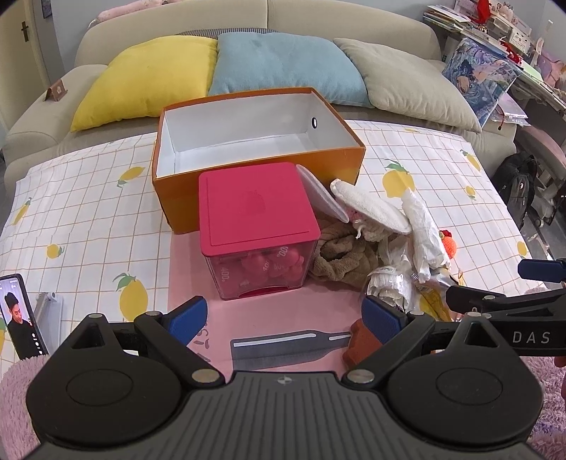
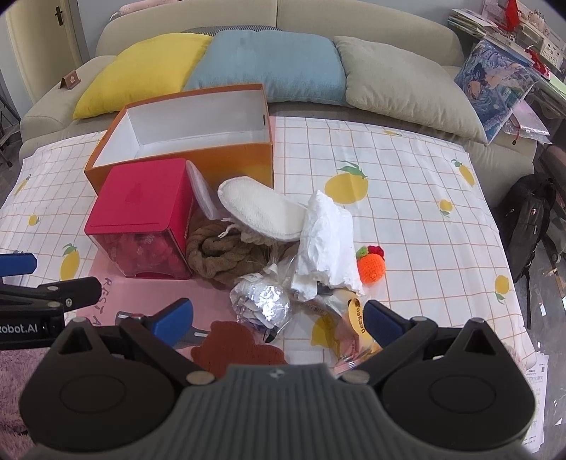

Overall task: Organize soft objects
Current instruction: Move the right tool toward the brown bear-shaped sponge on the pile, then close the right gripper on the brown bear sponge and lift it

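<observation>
- I see the soft pile on the worktop right of the red box (image 2: 141, 216): a brown rope (image 2: 219, 254), a white pad (image 2: 258, 208) lying over it, and a crumpled white cloth (image 2: 325, 244) leaning beside the pad.
- An orange knitted ball (image 2: 370, 267) sits on the lemon cloth (image 2: 406, 219), just right of the white cloth and apart from the pile.
- A foil wad (image 2: 265, 304) and a clear packet (image 2: 350, 329) lie at the pile's near edge, close to my right tongs (image 2: 279, 318).
- The right tongs are spread wide and hold nothing; they hover over the foil wad and a brown felt piece (image 2: 233, 343).
- My left tongs (image 1: 284, 316) are also spread wide and empty, above the pink mat (image 1: 269, 315), facing the red box.
- The orange carton (image 1: 261, 141) stands open behind the red box, touching it; its white inside shows nothing in it.
- Behind are three cushions on a sofa (image 1: 177, 14); a phone (image 1: 21, 315) stands at the left.
</observation>
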The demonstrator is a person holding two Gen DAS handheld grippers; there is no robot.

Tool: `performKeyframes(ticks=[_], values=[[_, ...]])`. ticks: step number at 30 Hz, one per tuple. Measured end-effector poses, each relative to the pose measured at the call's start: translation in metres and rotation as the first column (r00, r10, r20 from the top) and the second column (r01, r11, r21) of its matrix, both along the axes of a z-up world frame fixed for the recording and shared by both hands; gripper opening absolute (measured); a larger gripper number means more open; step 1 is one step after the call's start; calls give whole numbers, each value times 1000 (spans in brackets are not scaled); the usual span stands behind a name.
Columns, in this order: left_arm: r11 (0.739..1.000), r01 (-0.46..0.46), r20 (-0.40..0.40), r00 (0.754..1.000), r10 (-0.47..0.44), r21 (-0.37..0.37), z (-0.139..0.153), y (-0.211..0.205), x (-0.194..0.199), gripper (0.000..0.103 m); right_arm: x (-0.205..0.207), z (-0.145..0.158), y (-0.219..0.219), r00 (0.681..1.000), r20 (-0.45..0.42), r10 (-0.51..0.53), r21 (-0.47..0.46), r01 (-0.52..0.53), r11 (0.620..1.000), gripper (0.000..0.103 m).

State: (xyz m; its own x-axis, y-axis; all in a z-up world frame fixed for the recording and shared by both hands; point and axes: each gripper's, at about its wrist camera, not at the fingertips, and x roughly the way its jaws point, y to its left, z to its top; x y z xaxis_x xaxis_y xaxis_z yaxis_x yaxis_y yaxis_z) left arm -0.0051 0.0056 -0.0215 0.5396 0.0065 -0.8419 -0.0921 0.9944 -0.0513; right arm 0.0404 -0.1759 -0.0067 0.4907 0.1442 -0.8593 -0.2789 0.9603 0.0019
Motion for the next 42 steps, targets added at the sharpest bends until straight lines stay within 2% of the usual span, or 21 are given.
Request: performKeyframes(ticks=[17,24,25,27,29,30,31,33,36,37,39,41,42], values=[[1000,3,-3,1000,-3,-5,-3,-2,-1,103,1,-4,1,1000,-24,2,0,-2,1000,100],[998,45,12,999,-45,-32,-4,-4,1,103,3,-6,0,999,-40,11,19,-10,1000,100],[997,63,19,998,-62,-39,-4,-4,1,102,4,-7,-1,999,-46,15,29,-13,999,100],[993,101,32,995,-99,-54,-5,-5,2,86,5,-8,-5,998,-55,20,45,-17,999,100],[989,132,37,991,-129,-68,-8,-5,4,81,8,-12,-11,998,-55,13,31,-11,999,95],[987,143,33,989,-141,-72,-10,-6,4,81,9,-14,-15,998,-59,9,19,-8,1000,89],[983,167,30,986,-165,-78,-12,-7,5,81,11,-18,-20,998,-66,7,11,-6,1000,81],[968,230,22,973,-229,-97,-18,-11,7,72,13,-27,-31,996,-92,-13,1,13,1000,72],[922,355,13,934,-358,-156,-32,-21,8,71,13,-45,-46,988,-152,-31,3,32,999,70],[909,381,-1,922,-387,-168,-38,-25,9,71,12,-51,-48,985,-171,-19,8,20,1000,70],[901,396,-40,912,-408,-176,-50,-33,13,71,8,-64,-45,977,-213,32,16,-29,999,69],[909,383,-91,912,-401,-166,-60,-38,18,71,2,-75,-37,966,-239,94,30,-89,996,75],[912,377,-105,912,-396,-163,-64,-39,19,71,0,-80,-32,960,-248,129,35,-124,992,83]])
